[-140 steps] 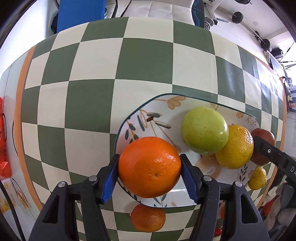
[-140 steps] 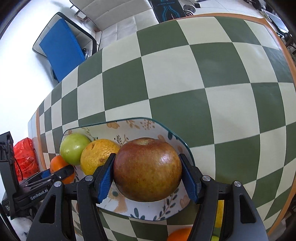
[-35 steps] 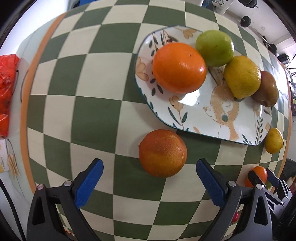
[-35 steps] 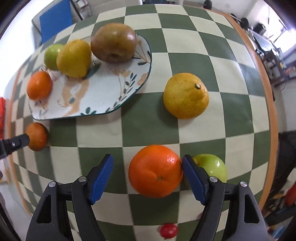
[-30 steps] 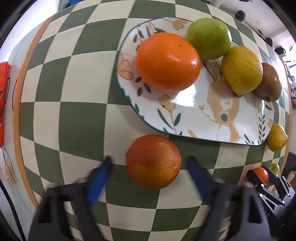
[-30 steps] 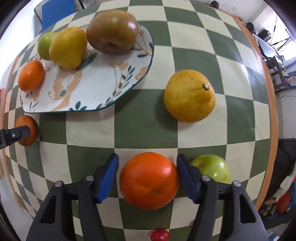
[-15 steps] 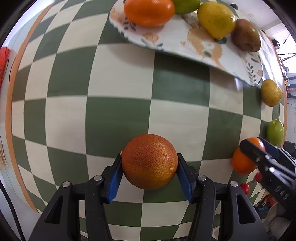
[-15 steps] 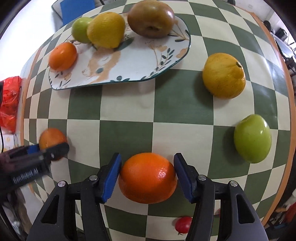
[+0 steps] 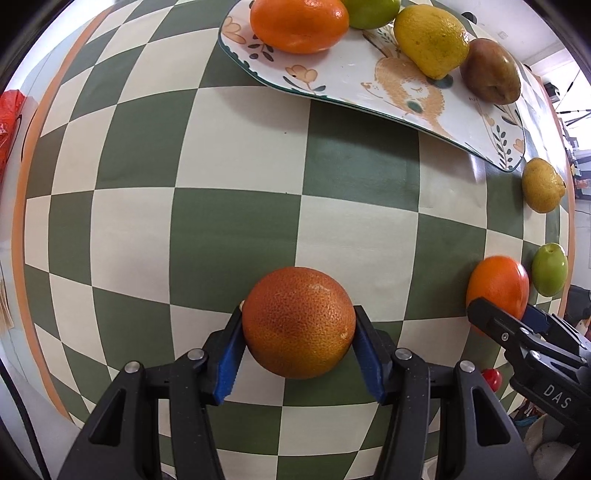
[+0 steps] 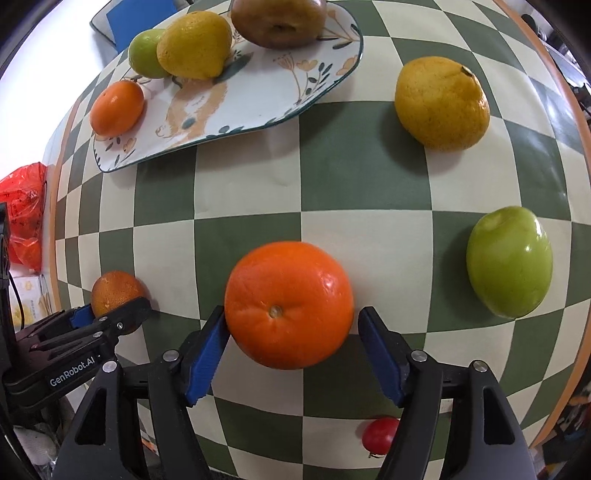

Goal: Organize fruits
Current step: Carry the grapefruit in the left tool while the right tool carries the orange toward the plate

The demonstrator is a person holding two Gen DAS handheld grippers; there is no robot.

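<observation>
My left gripper [image 9: 297,350] is shut on a dark reddish orange [image 9: 298,322] near the table's front edge. My right gripper [image 10: 291,350] is around a bright orange [image 10: 289,305]; the left pad touches it, the right pad [image 10: 376,347] stands slightly off. A floral plate [image 9: 384,85] at the back holds an orange [image 9: 299,24], a green apple [image 9: 373,13], a yellow citrus [image 9: 430,40] and a brown pear [image 9: 491,72]. The plate also shows in the right wrist view [image 10: 251,96].
A yellow citrus [image 10: 441,103], a green apple [image 10: 509,266] and a small red tomato [image 10: 380,432] lie loose on the checkered table [image 10: 362,158]. A red bag [image 10: 24,206] sits off the table's left edge. The table's orange border [image 9: 18,236] is close.
Both grippers closed in on their oranges from open. The left gripper now clamps the dark orange. The right gripper's jaws have drawn in around the bright orange.
</observation>
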